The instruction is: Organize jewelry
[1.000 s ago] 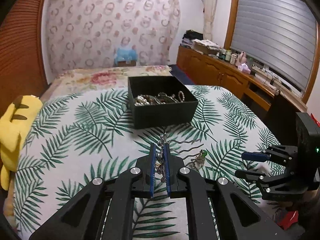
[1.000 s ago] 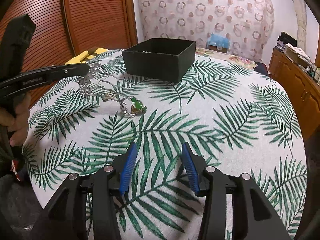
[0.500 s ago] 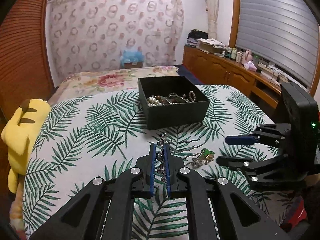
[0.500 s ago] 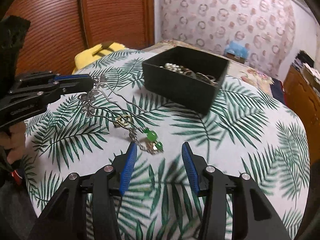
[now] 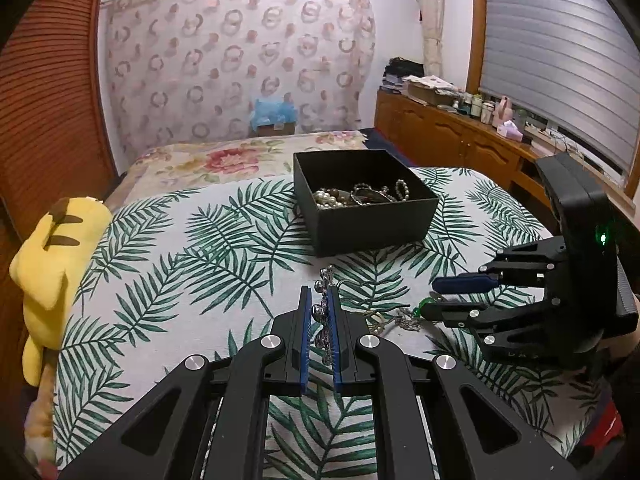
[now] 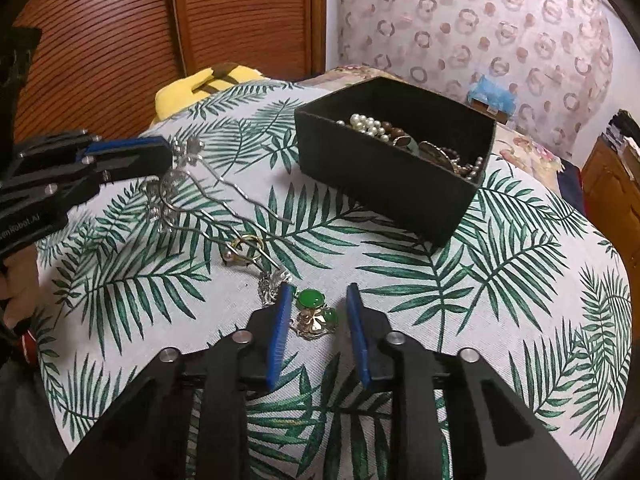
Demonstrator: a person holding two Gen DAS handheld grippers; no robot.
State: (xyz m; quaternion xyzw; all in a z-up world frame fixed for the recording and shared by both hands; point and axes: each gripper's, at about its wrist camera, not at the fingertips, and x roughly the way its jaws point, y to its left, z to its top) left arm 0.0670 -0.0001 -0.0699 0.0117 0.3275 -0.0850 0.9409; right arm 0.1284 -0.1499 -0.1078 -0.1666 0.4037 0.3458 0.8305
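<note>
My left gripper is shut on the ornate head of a silver hairpin, whose prongs trail over the leaf-print cloth. My right gripper points down at a green-stone brooch. Its jaws are closing with the brooch between them, and a gap still shows on each side. From the left wrist view the right gripper sits at the right, just over the brooch. A black box behind holds pearls and other jewelry.
A gold ring with a pearl and a small silver charm lie between the hairpin and the brooch. A yellow plush toy rests at the cloth's left edge. A wooden cabinet runs along the right wall.
The right gripper moved in over the green brooch and its jaws narrowed around it. The left gripper kept its hold on the hairpin and barely moved.
</note>
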